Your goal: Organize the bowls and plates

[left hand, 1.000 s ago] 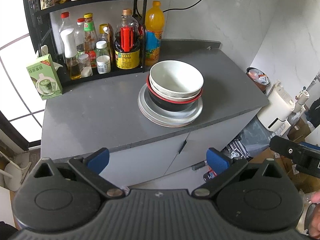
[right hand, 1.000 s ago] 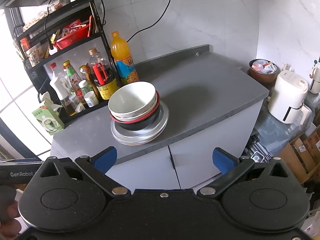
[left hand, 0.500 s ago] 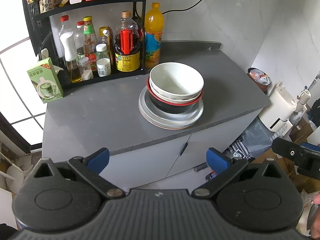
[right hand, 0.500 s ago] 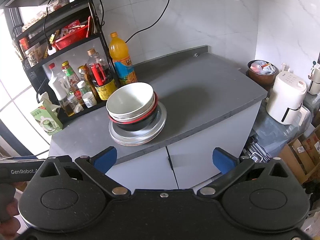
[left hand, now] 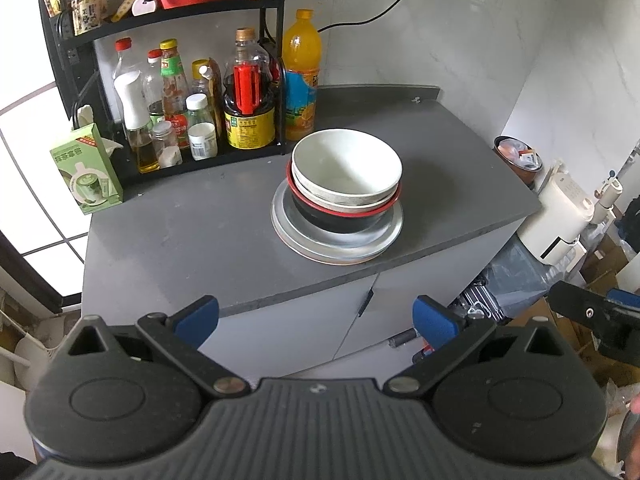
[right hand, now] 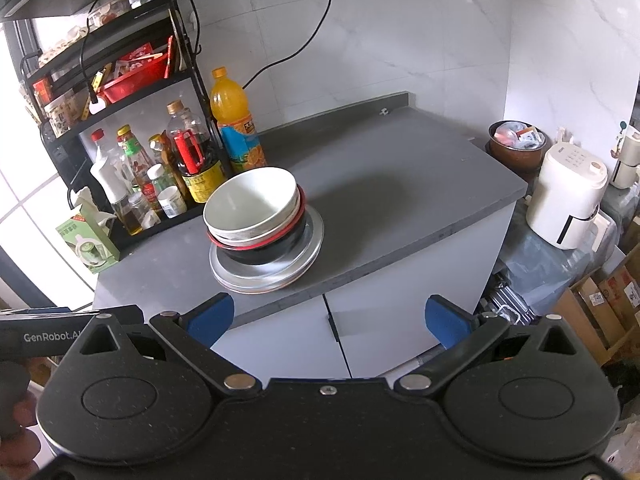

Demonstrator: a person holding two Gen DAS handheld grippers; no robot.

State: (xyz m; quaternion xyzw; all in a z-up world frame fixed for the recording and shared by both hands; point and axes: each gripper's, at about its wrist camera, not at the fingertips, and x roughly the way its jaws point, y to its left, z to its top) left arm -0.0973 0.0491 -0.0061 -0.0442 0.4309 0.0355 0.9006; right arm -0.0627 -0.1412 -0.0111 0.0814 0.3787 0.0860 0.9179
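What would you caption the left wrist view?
Open left gripper faces nested bowls stacked on plates atop a grey counter.

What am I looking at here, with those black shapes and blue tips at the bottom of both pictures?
Those are hand-held grippers, not a robot arm: a person carries one two-finger tool in each hand, and a wide-angle camera on each looks forward along its fingers. One picture comes from the left gripper, the other from the right gripper. The blue tips are the finger pads; both pairs stand wide apart and hold nothing.

Both cameras face a grey counter. On it is one pile of dishes: a white bowl nested on top, a black bowl with a red rim lower down, and metal plates at the bottom. Behind it stand a black rack full of bottles, an orange drink bottle and a green carton.
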